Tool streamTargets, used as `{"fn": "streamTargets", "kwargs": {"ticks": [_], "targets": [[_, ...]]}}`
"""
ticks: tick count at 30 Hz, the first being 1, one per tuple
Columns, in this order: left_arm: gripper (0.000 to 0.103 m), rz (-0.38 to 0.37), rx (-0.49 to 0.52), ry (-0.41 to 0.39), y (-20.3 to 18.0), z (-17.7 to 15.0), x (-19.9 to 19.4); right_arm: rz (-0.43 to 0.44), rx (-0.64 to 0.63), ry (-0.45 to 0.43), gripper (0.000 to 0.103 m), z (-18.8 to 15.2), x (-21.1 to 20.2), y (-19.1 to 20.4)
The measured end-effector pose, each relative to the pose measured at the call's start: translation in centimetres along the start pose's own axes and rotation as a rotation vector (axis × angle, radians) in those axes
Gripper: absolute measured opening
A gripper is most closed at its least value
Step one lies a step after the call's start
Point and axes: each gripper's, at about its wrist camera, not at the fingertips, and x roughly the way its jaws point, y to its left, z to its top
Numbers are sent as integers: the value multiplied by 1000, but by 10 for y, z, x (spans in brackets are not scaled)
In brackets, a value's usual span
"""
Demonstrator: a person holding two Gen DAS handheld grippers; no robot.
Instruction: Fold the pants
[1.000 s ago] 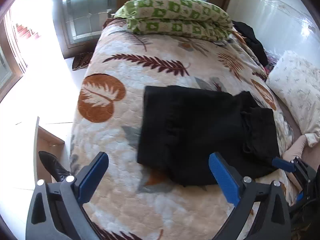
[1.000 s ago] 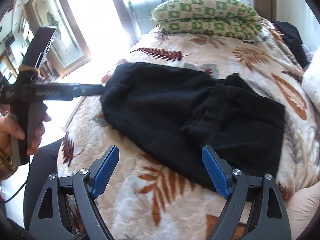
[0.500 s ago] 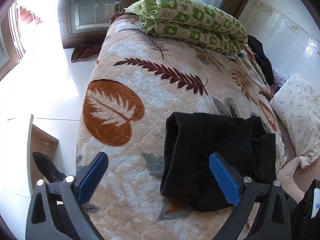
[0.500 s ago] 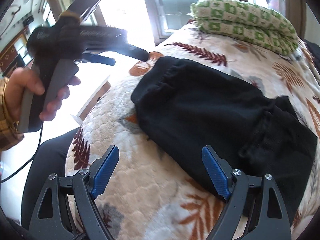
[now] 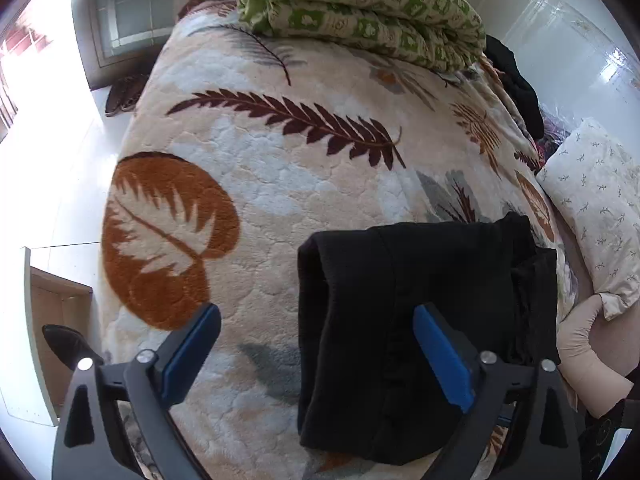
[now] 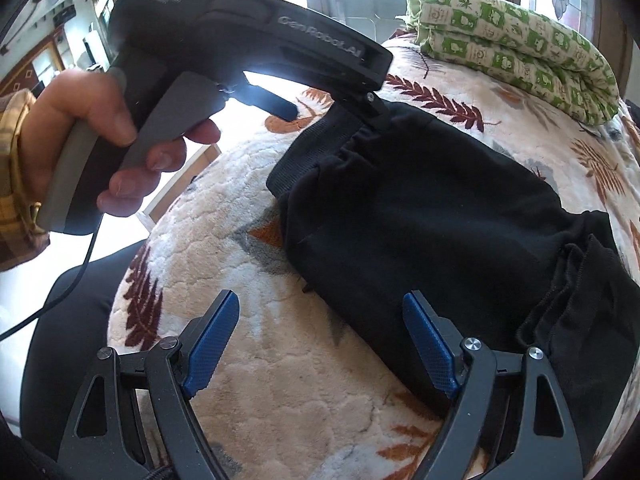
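Note:
The black pants (image 5: 400, 300) lie folded on the leaf-patterned blanket (image 5: 260, 168). My left gripper (image 5: 316, 344) hovers over their left folded edge. Its jaws are closing, with that edge between the blue pads (image 5: 440, 356) and neither pad pressing on it. In the right wrist view a hand (image 6: 80, 120) holds the left gripper (image 6: 332, 114) over the far corner of the pants (image 6: 420, 200). My right gripper (image 6: 320, 340) stands open at the near edge of the pants. Its right pad (image 6: 430, 348) is over the cloth and its left pad over bare blanket.
A folded green-checked quilt (image 5: 360, 4) lies at the head of the bed. A white pillow (image 5: 596, 208) and dark clothing (image 5: 516, 80) sit at the right. The bed's left edge drops to a bright floor with a black shoe (image 5: 64, 344) and a wooden box (image 5: 52, 304).
Both grippers have moved in and down toward the pants. The left gripper now straddles the pants' left edge and its jaws have narrowed slightly. The right gripper's jaws look unchanged.

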Motion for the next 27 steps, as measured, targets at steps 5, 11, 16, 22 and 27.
{"fn": "streamTargets", "kwargs": {"ticks": [5,11,16,22,27], "targets": [[84,-27,0,36,2,7,17,-19,-17,3,83,2,4,0],[81,-51,22,32,1,15,20,-48,-64,-17,81,15,10,7],[81,-74,20,48,5,17,23,-111,-125,-1,68,24,33,13],[81,-77,22,74,4,23,26,-196,-161,-39,55,30,45,14],[81,-94,5,76,7,22,23,-207,-237,-42,26,34,39,21]]}}
